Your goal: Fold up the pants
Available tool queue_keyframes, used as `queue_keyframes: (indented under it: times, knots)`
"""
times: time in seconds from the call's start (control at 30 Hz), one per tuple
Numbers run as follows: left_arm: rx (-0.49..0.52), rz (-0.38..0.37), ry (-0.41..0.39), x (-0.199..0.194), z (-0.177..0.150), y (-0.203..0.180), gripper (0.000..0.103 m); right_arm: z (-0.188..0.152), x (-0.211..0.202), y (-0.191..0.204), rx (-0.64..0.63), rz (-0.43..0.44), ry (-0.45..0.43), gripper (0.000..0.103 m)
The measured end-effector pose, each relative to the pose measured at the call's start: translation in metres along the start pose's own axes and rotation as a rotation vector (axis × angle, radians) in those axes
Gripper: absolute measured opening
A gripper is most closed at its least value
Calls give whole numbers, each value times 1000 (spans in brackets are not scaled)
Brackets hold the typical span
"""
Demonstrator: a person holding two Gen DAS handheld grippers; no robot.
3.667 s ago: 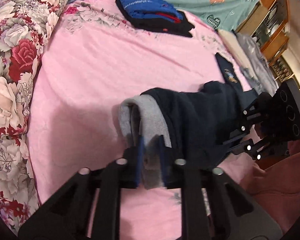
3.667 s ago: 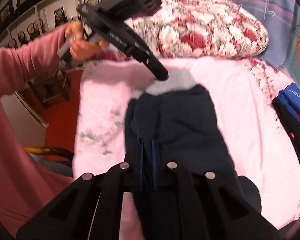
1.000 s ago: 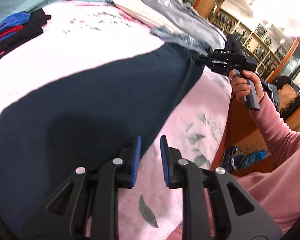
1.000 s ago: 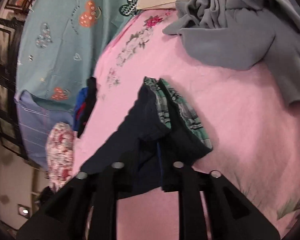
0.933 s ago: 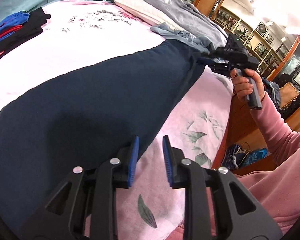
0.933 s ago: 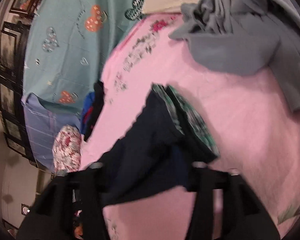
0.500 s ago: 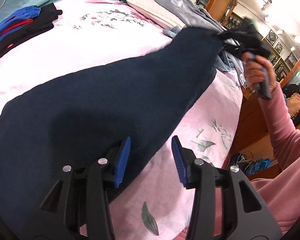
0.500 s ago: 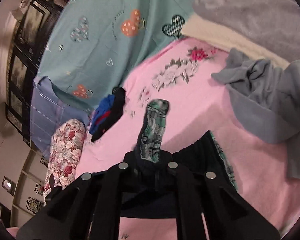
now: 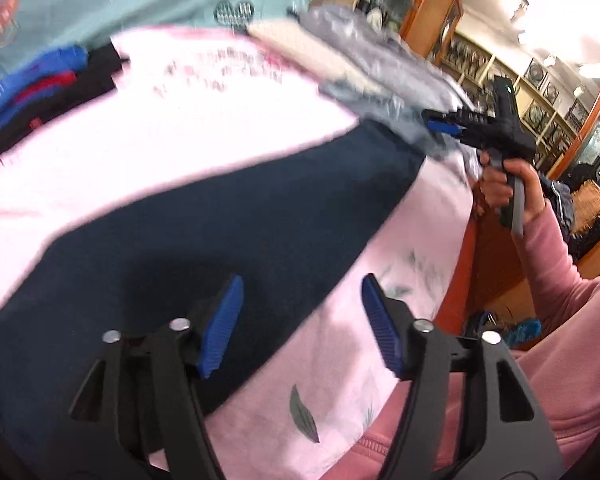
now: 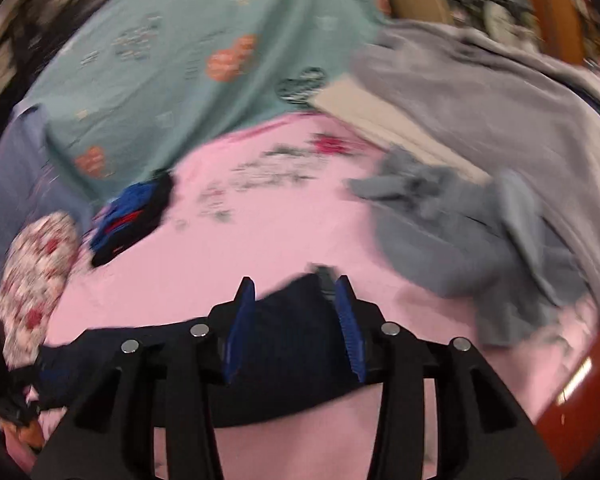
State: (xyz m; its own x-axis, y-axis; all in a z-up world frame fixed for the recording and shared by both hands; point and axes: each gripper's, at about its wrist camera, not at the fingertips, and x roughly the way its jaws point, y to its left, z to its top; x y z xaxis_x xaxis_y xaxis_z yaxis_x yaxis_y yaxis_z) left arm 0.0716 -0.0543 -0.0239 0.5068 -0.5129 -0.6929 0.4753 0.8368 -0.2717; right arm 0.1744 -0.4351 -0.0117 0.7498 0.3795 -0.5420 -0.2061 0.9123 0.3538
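Lying flat, pants (image 9: 204,232) stretch lengthwise between left gripper (image 9: 302,320) and right gripper (image 9: 446,130).

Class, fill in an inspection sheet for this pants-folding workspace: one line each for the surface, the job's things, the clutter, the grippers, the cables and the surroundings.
Surface: pink flowered bedspread, with a teal sheet behind it.
Job's things: dark navy pants laid out long and flat across the bedspread.
Clutter: folded blue and black clothes; a loose grey garment; a flowered pillow.
Grippers: left gripper open and holding nothing, over the near edge of the pants; right gripper open, the far end of the pants below it.
Cables: nothing seen.
Surroundings: wooden display cabinets; the person's pink sleeve.
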Motion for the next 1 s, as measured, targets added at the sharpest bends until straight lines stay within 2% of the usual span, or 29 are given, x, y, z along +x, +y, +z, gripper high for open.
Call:
queue_keyframes:
  times: [0.07,0.13,0.2,0.23,0.3,0.37,0.43,0.53,0.63,0.67,0.73,0.77,0.83,0.87,0.9,1.0]
  knots:
    - [-8,33,-36,-3,5,3,73,-3,20,31,-76,100,44,47]
    - [-61,39,-21,7,6,13,73,-10,42,44,-120,117,92,47]
    - [-128,51,34,24,-3,28,73,-23,74,34,-124,43,180,47]
    - [-164,65,78,34,-9,35,73,-30,92,12,-75,-79,251,41]
    - [-165,60,54,31,-20,39,73,-21,85,-27,158,7,224,41]
    - [-148,92,57,16,-25,39,73,-10,72,-55,268,-120,207,41]
    - [-139,172,7,-16,-32,49,75,-6,59,-57,274,-194,177,45]
    - [-230,272,-44,-63,-45,83,79,-7,53,-24,184,-93,155,48]
    - [-380,389,-48,-89,-67,128,80,-13,69,23,75,74,212,53]
    - [-435,409,-37,-91,-79,145,80,-17,80,32,59,76,240,53]
    - [-520,391,-27,-90,-100,165,73,-27,99,34,70,-11,322,53]
    - [-520,377,-59,-93,-103,164,73,-27,98,31,99,-7,306,53]
    - [-492,422,-48,-98,-98,154,73,-21,94,40,91,-35,325,54]
    - [-465,450,-64,-105,-93,146,74,-16,91,56,54,-18,316,54]
    - [-447,452,-79,-109,-89,142,78,-12,89,76,3,33,299,54]
    - [-373,362,-119,-107,-64,124,93,-10,96,145,-156,221,337,55]
